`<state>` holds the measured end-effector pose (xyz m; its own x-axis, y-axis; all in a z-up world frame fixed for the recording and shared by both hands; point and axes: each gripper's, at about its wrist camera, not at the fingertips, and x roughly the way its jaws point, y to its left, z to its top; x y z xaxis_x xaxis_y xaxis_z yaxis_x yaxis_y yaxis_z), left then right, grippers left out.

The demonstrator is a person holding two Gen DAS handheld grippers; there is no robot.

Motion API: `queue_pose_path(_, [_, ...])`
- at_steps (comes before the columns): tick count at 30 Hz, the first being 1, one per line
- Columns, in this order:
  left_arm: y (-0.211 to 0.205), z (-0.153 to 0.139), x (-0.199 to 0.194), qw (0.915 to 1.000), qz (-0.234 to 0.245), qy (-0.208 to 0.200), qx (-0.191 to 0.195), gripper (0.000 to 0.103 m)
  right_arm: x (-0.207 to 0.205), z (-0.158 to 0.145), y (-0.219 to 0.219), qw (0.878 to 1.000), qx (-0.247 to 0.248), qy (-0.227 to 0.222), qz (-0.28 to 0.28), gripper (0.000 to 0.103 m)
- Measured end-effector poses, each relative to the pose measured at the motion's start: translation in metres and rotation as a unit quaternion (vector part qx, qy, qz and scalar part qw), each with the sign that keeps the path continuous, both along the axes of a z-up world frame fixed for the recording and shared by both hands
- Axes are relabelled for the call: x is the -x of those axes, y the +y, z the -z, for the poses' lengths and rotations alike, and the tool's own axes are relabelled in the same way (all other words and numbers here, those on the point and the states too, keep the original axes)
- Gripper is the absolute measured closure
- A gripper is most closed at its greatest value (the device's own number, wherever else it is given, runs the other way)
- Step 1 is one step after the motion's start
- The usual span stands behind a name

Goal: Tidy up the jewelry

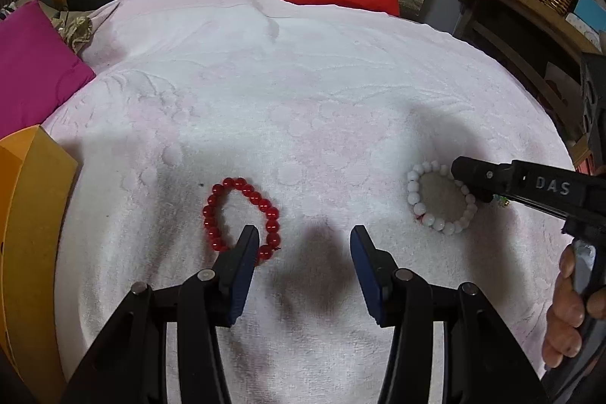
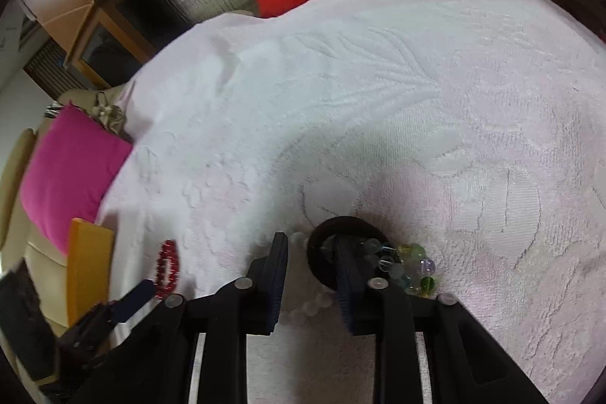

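Pink embossed towel (image 1: 303,93) covered the whole work surface, with an orange box (image 1: 30,214) sitting at one edge, so I'll place everything off that box. Closest to the box lay the red bead bracelet (image 1: 242,218). The left gripper (image 1: 303,241) hovered with its tongs well apart and nothing in them, the box-side finger overlapping the red loop.

Farther from the box, past the red one, was the white bead bracelet (image 1: 441,199). The right gripper (image 2: 310,252) was down on it, tongs only narrowly apart and some white beads in the gap. I couldn't see either pad actually pressing, so I'd call it not clamped yet. On the side away from the box, touching that gripper's finger, sat a black ring (image 2: 322,245) and a mixed glass bead bracelet (image 2: 413,267).

Handling-wise, my guess: these are light, floppy strung loops, and round beads are slick, so they'd roll out of a lazy pinch. I'd bite across the strand on one side of the loop, one or two beads deep, and lift gently so the loop hangs.
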<state>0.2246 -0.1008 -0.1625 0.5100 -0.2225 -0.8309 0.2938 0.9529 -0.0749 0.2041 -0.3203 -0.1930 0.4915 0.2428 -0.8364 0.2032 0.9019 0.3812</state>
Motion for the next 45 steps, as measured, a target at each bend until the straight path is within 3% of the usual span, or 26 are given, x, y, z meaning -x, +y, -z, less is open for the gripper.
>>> queue_pose_path(3, [-0.005, 0.001, 0.000, 1.0000, 0.007, -0.001, 0.001, 0.052, 0.007, -0.006, -0.012, 1.000, -0.020, -0.016, 0.008, 0.087])
queue_pose_path(6, [-0.014, 0.000, -0.002, 0.9998, 0.018, -0.007, 0.010, 0.052, 0.017, -0.018, -0.040, 0.994, -0.091, -0.052, 0.031, 0.087])
queue_pose_path(10, [-0.027, 0.000, -0.006, 0.9993, 0.028, -0.016, 0.021, 0.047, 0.034, -0.026, -0.072, 0.984, -0.144, -0.075, 0.068, 0.087])
queue_pose_path(13, [-0.039, 0.003, -0.008, 0.9992, 0.029, -0.022, 0.018, 0.043, 0.039, -0.027, -0.079, 0.986, -0.139, -0.068, 0.064, 0.087])
queue_pose_path(17, [-0.058, 0.009, -0.011, 0.9983, 0.049, -0.032, 0.001, 0.035, 0.038, -0.016, -0.086, 0.990, -0.112, -0.018, 0.084, 0.084])
queue_pose_path(22, [-0.066, 0.016, -0.023, 0.9983, 0.049, -0.031, -0.005, 0.034, 0.036, -0.003, -0.094, 0.993, -0.088, 0.010, 0.076, 0.079])
queue_pose_path(26, [-0.074, 0.021, -0.029, 0.9980, 0.048, -0.037, -0.018, 0.035, 0.033, -0.005, -0.081, 0.998, -0.046, 0.003, 0.039, 0.049])
queue_pose_path(28, [-0.078, 0.021, -0.027, 0.9970, 0.058, -0.041, -0.031, 0.042, 0.032, -0.006, -0.070, 1.000, -0.019, -0.006, 0.010, 0.048])
queue_pose_path(29, [-0.079, 0.021, -0.025, 0.9965, 0.066, -0.041, -0.030, 0.051, 0.030, -0.007, -0.065, 1.000, -0.004, -0.009, 0.001, 0.048])
queue_pose_path(30, [-0.080, 0.020, -0.023, 0.9960, 0.074, -0.042, -0.028, 0.062, 0.028, -0.005, -0.059, 1.000, 0.013, -0.006, -0.008, 0.050])
queue_pose_path(31, [-0.081, 0.019, -0.022, 0.9956, 0.079, -0.043, -0.029, 0.067, 0.027, -0.002, -0.053, 0.999, 0.035, 0.002, -0.016, 0.054])
queue_pose_path(32, [-0.082, 0.019, -0.020, 0.9948, 0.086, -0.045, -0.031, 0.076, 0.026, 0.001, -0.049, 0.998, 0.053, 0.007, -0.018, 0.064])
queue_pose_path(34, [-0.081, 0.019, -0.018, 0.9941, 0.092, -0.045, -0.036, 0.083, 0.025, 0.000, -0.041, 0.995, 0.092, 0.004, -0.026, 0.075])
queue_pose_path(35, [-0.080, 0.019, -0.018, 0.9941, 0.094, -0.041, -0.036, 0.087, 0.025, -0.001, -0.040, 0.995, 0.096, 0.005, -0.030, 0.091])
queue_pose_path(39, [-0.068, 0.015, -0.019, 0.9954, 0.091, -0.018, -0.020, 0.092, 0.031, -0.011, -0.046, 0.995, 0.100, -0.010, -0.007, 0.092])
queue_pose_path(45, [-0.053, 0.009, -0.013, 0.9954, 0.095, -0.010, 0.005, 0.093, 0.050, -0.036, -0.076, 0.997, 0.035, -0.059, 0.035, 0.092])
